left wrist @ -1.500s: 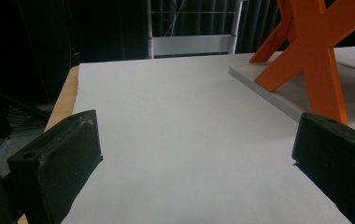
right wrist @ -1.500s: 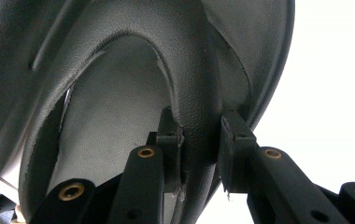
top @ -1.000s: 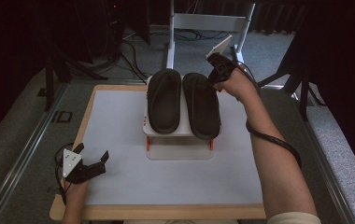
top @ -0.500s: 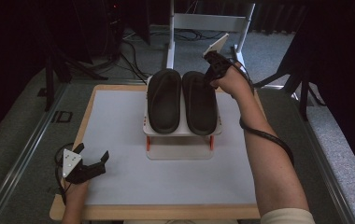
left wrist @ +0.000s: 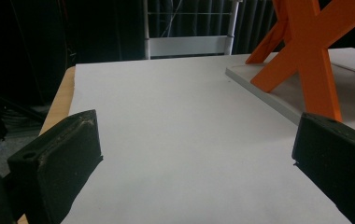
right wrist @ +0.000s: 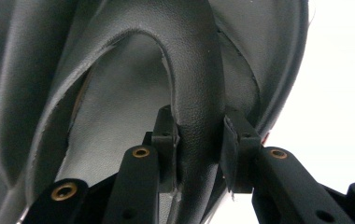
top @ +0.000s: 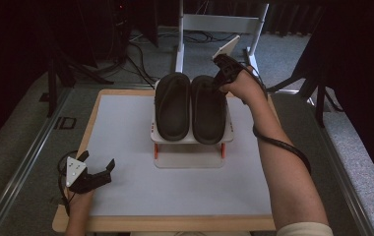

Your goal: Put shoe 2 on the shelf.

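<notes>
Two dark grey slippers lie side by side on a small white rack with orange legs (top: 189, 147), the left slipper (top: 171, 105) and the right slipper (top: 208, 108). My right gripper (top: 220, 84) is at the far end of the right slipper. In the right gripper view its jaws are shut on that slipper's strap (right wrist: 199, 112), one pad on each side. My left gripper (top: 99, 169) rests open at the near left of the white mat (top: 126, 147), nothing between its pads (left wrist: 68, 149). The rack's orange leg (left wrist: 313, 60) stands ahead of it to the right.
The mat covers a wooden board (top: 89, 125) on a grey floor. A white metal frame (top: 219, 22) stands behind the rack, with cables and dark stands around it. A black cable (top: 283, 145) trails along the right forearm.
The right gripper has shifted slightly at the far end of the right slipper. The left gripper has stayed put.
</notes>
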